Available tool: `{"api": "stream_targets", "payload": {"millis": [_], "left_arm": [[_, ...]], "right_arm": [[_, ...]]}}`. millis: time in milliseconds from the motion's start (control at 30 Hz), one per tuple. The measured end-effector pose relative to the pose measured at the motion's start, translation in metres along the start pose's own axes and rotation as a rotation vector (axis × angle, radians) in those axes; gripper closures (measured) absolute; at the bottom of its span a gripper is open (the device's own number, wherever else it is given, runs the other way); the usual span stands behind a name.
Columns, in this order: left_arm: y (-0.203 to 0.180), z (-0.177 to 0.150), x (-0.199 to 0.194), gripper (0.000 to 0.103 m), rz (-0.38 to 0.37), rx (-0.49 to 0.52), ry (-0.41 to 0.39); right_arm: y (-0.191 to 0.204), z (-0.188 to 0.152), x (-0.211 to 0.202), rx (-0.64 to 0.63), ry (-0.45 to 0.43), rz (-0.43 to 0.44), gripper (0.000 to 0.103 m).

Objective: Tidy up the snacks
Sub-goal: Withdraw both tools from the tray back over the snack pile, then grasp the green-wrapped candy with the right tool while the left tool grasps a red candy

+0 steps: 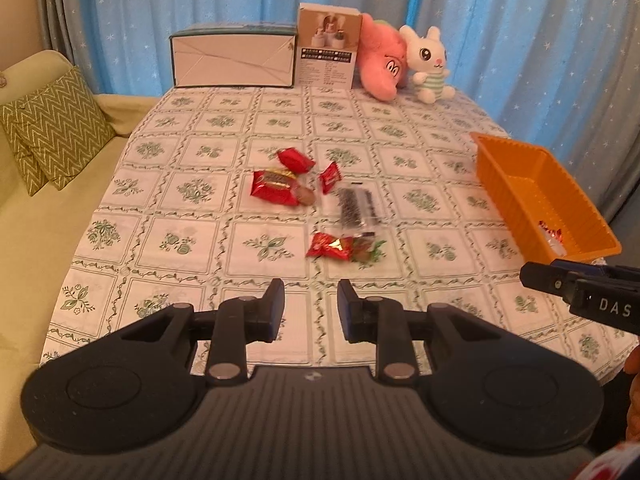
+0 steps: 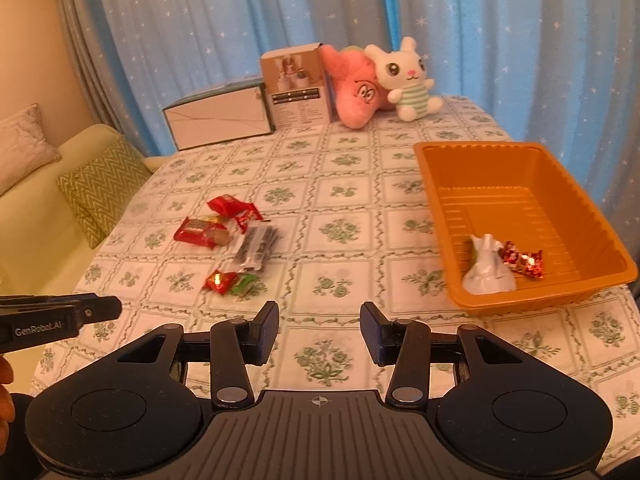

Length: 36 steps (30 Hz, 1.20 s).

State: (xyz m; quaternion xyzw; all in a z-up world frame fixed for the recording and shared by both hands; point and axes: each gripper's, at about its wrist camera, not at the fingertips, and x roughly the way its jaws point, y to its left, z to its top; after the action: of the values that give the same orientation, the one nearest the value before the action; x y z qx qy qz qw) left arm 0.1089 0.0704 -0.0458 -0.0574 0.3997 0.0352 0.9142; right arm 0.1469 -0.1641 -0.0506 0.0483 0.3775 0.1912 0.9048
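both my tongs are hanging over the near edge of the desk (image 1: 168, 216) with nothing between them: left tongs (image 1: 311, 309) only a narrow gap apart, right tongs (image 2: 319, 330) a bit wider. most of the snacks sit in a loose pile mid-desk: red wrapped candies (image 1: 295, 160), a red chocolate bar pack (image 1: 274, 188), a clear packet of dark stuff (image 1: 356, 208) and a red-green candy (image 1: 344, 246) nearest me. the orange tray (image 2: 500, 176) off to the right holds a white pouch (image 2: 488, 268) and a red foil candy (image 2: 524, 264), touching each other.

Both grippers (image 1: 311, 312) (image 2: 320, 332) parted, empty
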Motion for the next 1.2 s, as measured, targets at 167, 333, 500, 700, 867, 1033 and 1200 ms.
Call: {"api": "stream_targets", "payload": {"millis": [167,333,500,700,867,1033,1200], "left_arm": [[0.008,0.001,0.014,0.077,0.002,0.018,0.018],[0.015,0.006,0.034,0.072,-0.009,0.032,0.038],[0.018,0.013,0.056,0.070,-0.014,0.054,0.052],[0.026,0.022,0.083,0.070,-0.021,0.064,0.074],[0.030,0.026,0.099,0.070,-0.023,0.061,0.082],[0.032,0.029,0.109,0.070,-0.037,0.051,0.085],[0.034,0.029,0.115,0.070,-0.045,0.043,0.088]], "right_arm": [[0.014,0.000,0.018,-0.030,0.006,0.025,0.056],[0.022,0.004,0.042,-0.052,0.014,0.053,0.048],[0.029,0.009,0.073,-0.089,0.031,0.082,0.047],[0.035,0.014,0.115,-0.135,0.066,0.120,0.048],[0.042,0.014,0.145,-0.183,0.092,0.154,0.048],[0.049,0.013,0.165,-0.237,0.098,0.168,0.051],[0.056,0.010,0.177,-0.284,0.117,0.165,0.070]]}}
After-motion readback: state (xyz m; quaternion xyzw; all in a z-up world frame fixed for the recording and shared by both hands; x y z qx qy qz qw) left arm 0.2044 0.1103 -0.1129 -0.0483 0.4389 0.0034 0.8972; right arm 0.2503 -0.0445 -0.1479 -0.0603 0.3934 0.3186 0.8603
